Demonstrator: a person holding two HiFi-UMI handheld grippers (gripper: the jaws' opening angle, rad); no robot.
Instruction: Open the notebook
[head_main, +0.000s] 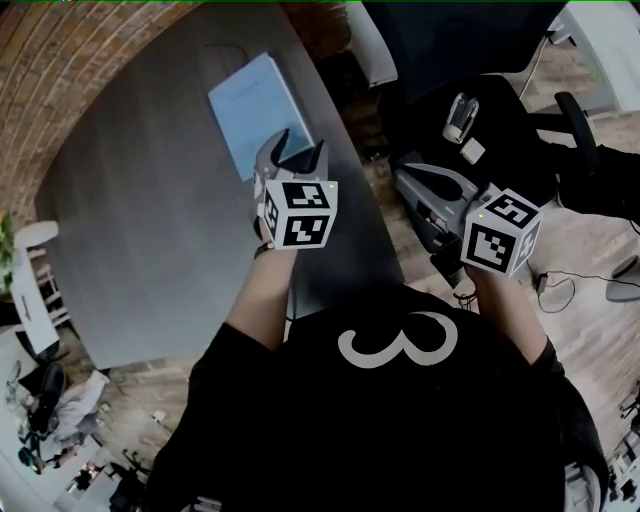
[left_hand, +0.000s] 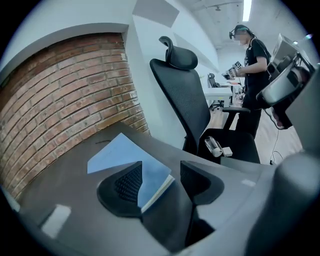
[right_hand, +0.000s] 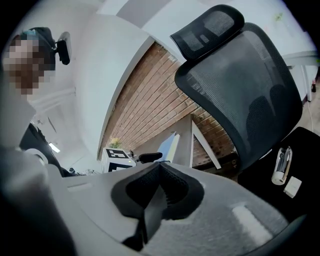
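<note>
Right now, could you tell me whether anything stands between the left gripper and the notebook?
Nothing visible does. The left gripper, jaws apart, points straight at the closed blue notebook lying on the grey table; its near corner shows between the jaws.

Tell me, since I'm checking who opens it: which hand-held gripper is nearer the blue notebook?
Left. The left hand-held gripper hangs open at the near corner of the notebook on the table. The right hand-held gripper, shut, is off the table's side, by the chair.
</note>
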